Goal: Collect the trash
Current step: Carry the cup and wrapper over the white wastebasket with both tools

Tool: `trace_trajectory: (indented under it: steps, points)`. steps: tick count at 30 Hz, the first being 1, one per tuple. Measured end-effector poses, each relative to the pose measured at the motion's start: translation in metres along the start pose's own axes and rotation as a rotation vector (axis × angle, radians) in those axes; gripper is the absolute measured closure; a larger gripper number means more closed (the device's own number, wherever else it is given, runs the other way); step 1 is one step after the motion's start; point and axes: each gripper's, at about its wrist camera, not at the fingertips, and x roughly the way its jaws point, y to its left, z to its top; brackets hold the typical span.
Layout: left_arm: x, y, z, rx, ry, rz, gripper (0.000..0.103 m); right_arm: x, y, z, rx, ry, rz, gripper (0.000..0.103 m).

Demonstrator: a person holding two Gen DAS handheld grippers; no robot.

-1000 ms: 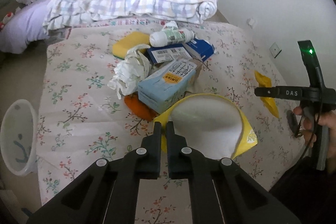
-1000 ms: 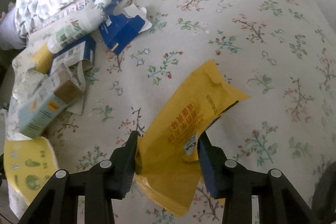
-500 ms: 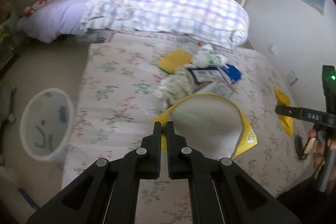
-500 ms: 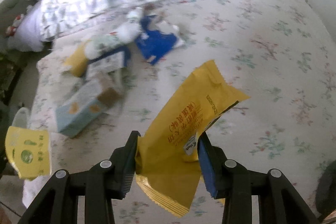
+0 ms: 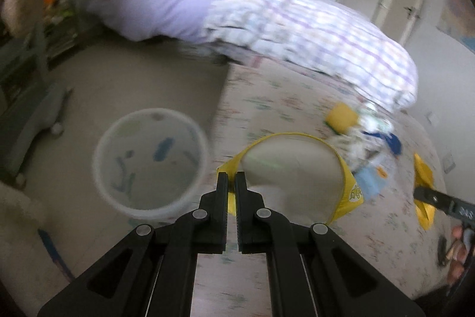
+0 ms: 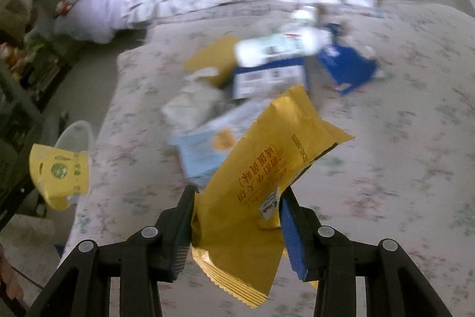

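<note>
My left gripper is shut on the rim of a yellow paper cup, held in the air above the bed's left edge; the cup also shows in the right wrist view. A white round bin stands on the floor to the cup's left, and its rim shows in the right wrist view. My right gripper is shut on a yellow snack wrapper, lifted above the floral bed. A pile of trash lies on the bed: bottle, blue cartons, tissue, yellow sponge.
A folded checked quilt lies at the back of the floral bed. A second bed with a lilac sheet stands further back. A grey chair base and shelves stand on the floor at left.
Both grippers have swung left with their loads. The bin is now much nearer the cup in the left wrist view. The trash pile has slid to the right.
</note>
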Motion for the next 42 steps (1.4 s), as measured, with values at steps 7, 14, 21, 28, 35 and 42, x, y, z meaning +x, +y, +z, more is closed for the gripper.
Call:
trace_trajectory:
  steps: [7, 14, 21, 28, 35, 42]
  points:
    - [0.019, 0.077, 0.006, -0.156, -0.014, 0.144, 0.099, 0.024, 0.053, 0.002, -0.048, 0.009, 0.055, 0.056]
    - [0.039, 0.123, 0.002, -0.272, 0.001, 0.230, 0.099, 0.054, 0.102, -0.003, -0.074, 0.018, 0.097, 0.056]
    - [0.050, 0.139, 0.001, -0.299, 0.046, 0.230, 0.095, 0.081, 0.147, -0.003, -0.115, 0.009, 0.153, 0.056]
    - [0.043, 0.169, -0.012, -0.406, 0.100, 0.282, 0.019, 0.104, 0.189, 0.010, -0.180, 0.018, 0.197, 0.055]
    - [0.036, 0.181, -0.023, -0.374, 0.156, 0.293, 0.013, 0.136, 0.228, 0.024, -0.199, 0.048, 0.240, 0.054]
    - [0.022, 0.183, -0.019, -0.347, 0.124, 0.299, 0.002, 0.165, 0.254, 0.028, -0.190, 0.080, 0.240, 0.051]
